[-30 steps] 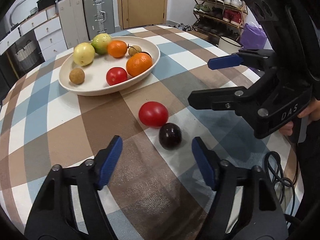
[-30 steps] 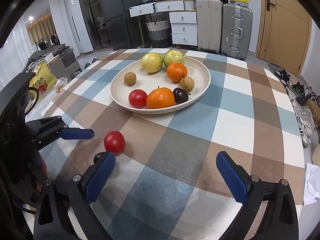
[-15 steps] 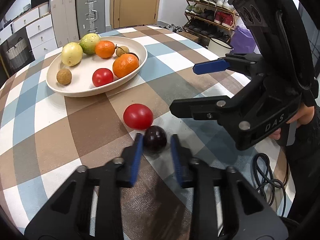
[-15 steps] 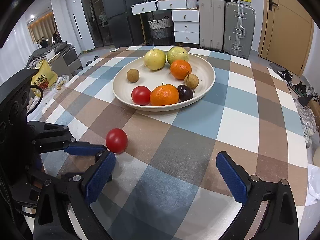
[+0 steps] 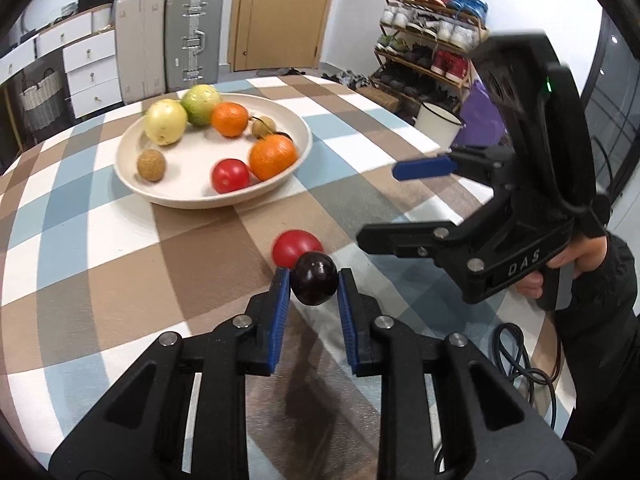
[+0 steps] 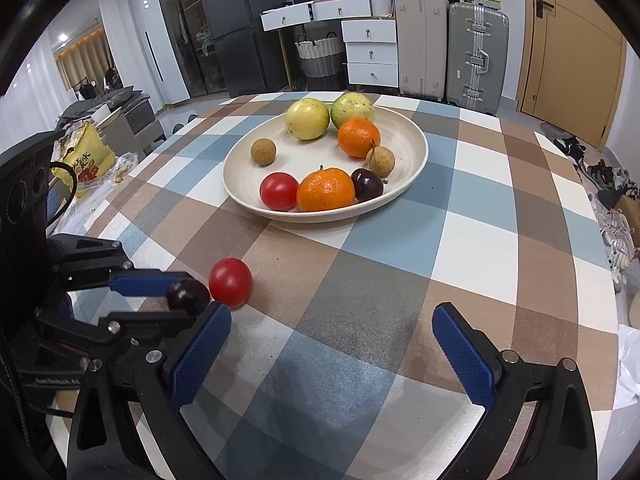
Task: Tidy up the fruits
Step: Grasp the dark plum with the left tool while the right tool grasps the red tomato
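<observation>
My left gripper (image 5: pixel 313 280) is shut on a dark purple plum (image 5: pixel 313 283), held just above the checked tablecloth; the same plum (image 6: pixel 187 295) shows between its blue pads in the right wrist view. A red tomato (image 5: pixel 296 247) (image 6: pixel 230 282) lies on the cloth right behind the plum. The cream bowl (image 5: pixel 176 198) (image 6: pixel 416 148) farther back holds a yellow fruit, a green one, two oranges, a tomato, two brown longans and another dark plum (image 6: pixel 367 185). My right gripper (image 6: pixel 332 344) stands open over bare cloth, nothing between its pads; in the left wrist view the right gripper (image 5: pixel 400 204) is at the right.
The round table's edge (image 5: pixel 404 104) curves close behind the bowl. A black cable (image 5: pixel 520 356) hangs at the right edge beside the person's hand (image 5: pixel 576 260). Suitcases, drawers and a shoe rack stand beyond the table. A yellow bag (image 6: pixel 84 156) lies on furniture at the left.
My left gripper closed from wide open onto the dark plum, then lifted it slightly off the cloth. The right gripper stayed where it was, still open.
</observation>
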A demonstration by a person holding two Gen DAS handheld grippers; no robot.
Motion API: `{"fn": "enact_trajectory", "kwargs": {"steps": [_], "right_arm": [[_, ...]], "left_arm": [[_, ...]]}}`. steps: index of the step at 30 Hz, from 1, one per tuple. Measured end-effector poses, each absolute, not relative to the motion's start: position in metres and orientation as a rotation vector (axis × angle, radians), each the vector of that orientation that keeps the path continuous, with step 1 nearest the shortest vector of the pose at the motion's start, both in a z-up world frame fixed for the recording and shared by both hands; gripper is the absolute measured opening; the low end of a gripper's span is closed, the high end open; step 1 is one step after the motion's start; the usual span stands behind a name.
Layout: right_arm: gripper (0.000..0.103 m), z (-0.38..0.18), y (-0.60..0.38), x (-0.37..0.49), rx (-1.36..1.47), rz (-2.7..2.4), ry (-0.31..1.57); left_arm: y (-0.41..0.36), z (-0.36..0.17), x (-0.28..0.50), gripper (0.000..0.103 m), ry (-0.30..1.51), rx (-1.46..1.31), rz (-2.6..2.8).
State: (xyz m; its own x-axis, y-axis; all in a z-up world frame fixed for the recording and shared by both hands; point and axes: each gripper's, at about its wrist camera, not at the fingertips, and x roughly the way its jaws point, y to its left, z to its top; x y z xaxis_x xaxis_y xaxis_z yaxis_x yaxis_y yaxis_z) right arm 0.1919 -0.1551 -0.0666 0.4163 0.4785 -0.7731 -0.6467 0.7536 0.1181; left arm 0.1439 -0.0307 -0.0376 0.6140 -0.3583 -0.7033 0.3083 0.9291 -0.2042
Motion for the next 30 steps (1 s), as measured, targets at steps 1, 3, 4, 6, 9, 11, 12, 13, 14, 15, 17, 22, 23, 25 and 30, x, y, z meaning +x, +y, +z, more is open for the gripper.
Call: {"fn": "enact_trajectory", "kwargs": {"steps": [1, 3, 4, 6, 9, 11, 12, 13, 14, 15, 17, 22, 23, 25, 30], "right_arm": [[0.102, -0.067, -0.155, 0.192, -0.212, 0.715, 0.896], [0.102, -0.067, -0.152, 0.191, -0.218, 0.722, 0.895], [0.102, -0.067, -0.150, 0.190, -0.223, 0.728, 0.894], [0.102, -0.068, -0.145, 0.187, -0.237, 0.739, 0.892], [0.102, -0.072, -0.133, 0.183, -0.272, 0.751, 0.893], [0.102, -0.075, -0.125, 0.180, -0.298, 0.757, 0.893], [0.102, -0.076, -0.121, 0.178, -0.309, 0.761, 0.892], [0.102, -0.077, -0.116, 0.175, -0.320, 0.768, 0.889], [0.102, -0.077, -0.112, 0.174, -0.327, 0.773, 0.886], [0.101, -0.077, -0.108, 0.172, -0.336, 0.779, 0.881], [0.101, -0.077, -0.100, 0.168, -0.358, 0.791, 0.866], [0.088, -0.080, -0.086, 0.166, -0.386, 0.797, 0.864], [0.085, -0.081, -0.084, 0.166, -0.386, 0.795, 0.865], [0.079, -0.082, -0.084, 0.165, -0.387, 0.794, 0.869], [0.064, -0.080, -0.087, 0.168, -0.356, 0.807, 0.869]], "left_arm": [[-0.028, -0.036, 0.144, 0.021, 0.821, -0.074, -0.379], [-0.019, -0.032, 0.143, 0.021, 0.806, -0.095, -0.362], [-0.016, -0.031, 0.143, 0.021, 0.800, -0.098, -0.353], [-0.009, -0.027, 0.144, 0.021, 0.787, -0.108, -0.331], [0.002, -0.023, 0.144, 0.021, 0.764, -0.132, -0.291], [0.007, -0.021, 0.144, 0.021, 0.753, -0.136, -0.262], [0.009, -0.021, 0.144, 0.021, 0.747, -0.141, -0.251], [0.011, -0.020, 0.144, 0.021, 0.743, -0.147, -0.246], [0.013, -0.020, 0.144, 0.021, 0.738, -0.150, -0.241], [0.015, -0.019, 0.143, 0.021, 0.732, -0.152, -0.230], [0.019, -0.019, 0.143, 0.021, 0.727, -0.160, -0.210], [0.023, -0.020, 0.145, 0.021, 0.723, -0.165, -0.178], [0.023, -0.020, 0.145, 0.021, 0.723, -0.167, -0.175], [0.024, -0.021, 0.147, 0.021, 0.729, -0.171, -0.171], [0.022, -0.023, 0.148, 0.021, 0.727, -0.166, -0.165]]}}
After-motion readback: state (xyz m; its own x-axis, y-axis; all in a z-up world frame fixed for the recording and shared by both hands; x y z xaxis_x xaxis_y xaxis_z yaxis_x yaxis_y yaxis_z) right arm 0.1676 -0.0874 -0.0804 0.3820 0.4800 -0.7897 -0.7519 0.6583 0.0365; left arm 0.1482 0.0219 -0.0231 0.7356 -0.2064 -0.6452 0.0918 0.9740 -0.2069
